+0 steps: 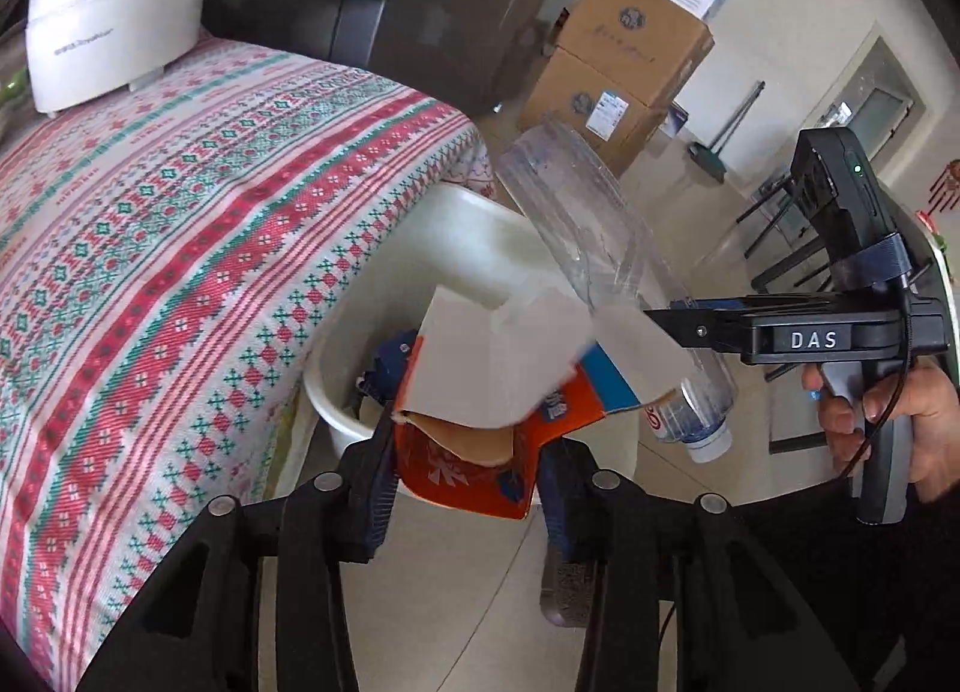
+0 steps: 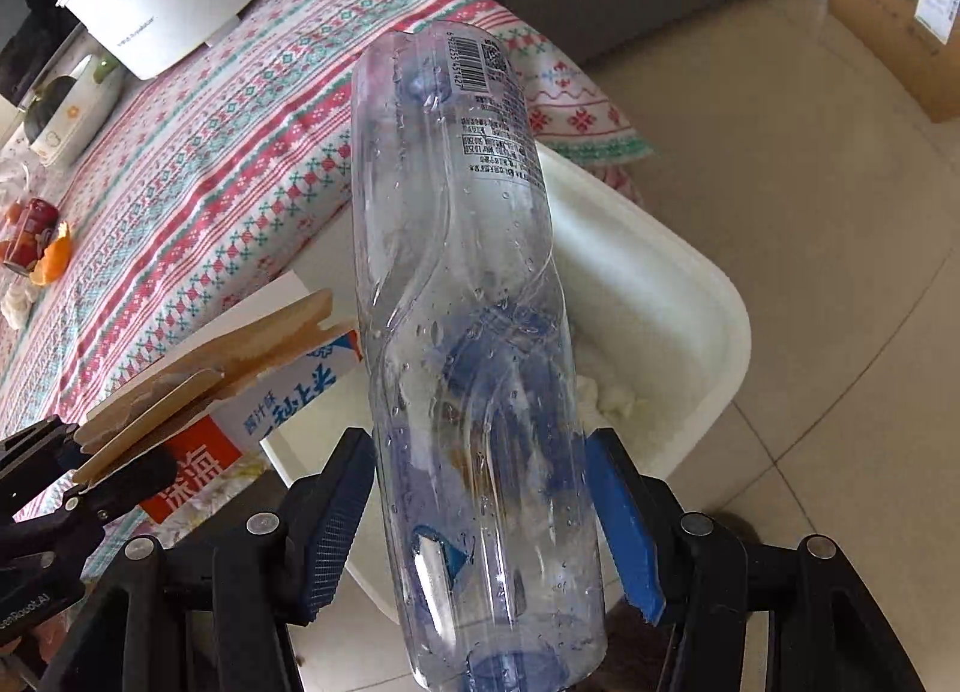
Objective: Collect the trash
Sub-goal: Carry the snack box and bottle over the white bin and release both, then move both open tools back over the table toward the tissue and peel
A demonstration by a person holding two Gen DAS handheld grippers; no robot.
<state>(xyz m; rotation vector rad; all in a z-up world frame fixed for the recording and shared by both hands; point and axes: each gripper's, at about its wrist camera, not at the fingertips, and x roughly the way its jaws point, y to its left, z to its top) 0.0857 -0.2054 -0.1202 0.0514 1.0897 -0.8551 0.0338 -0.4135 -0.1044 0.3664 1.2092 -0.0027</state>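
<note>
My left gripper (image 1: 465,476) is shut on a torn orange, white and blue carton (image 1: 498,386), held above the white trash bin (image 1: 462,230) beside the table. The carton also shows in the right wrist view (image 2: 240,386) at the lower left. My right gripper (image 2: 480,518) is shut on a clear empty plastic bottle (image 2: 462,296), cap end toward the camera, held over the bin (image 2: 678,284). In the left wrist view the bottle (image 1: 576,212) slants down to the right, with the right gripper (image 1: 666,320) on it.
A table with a red-and-green patterned cloth (image 1: 180,224) lies left of the bin. A white electric pot (image 1: 114,14) stands on it. A red can (image 2: 30,236) and orange peel (image 2: 54,260) lie on the table. Cardboard boxes (image 1: 618,68) are stacked on the tiled floor.
</note>
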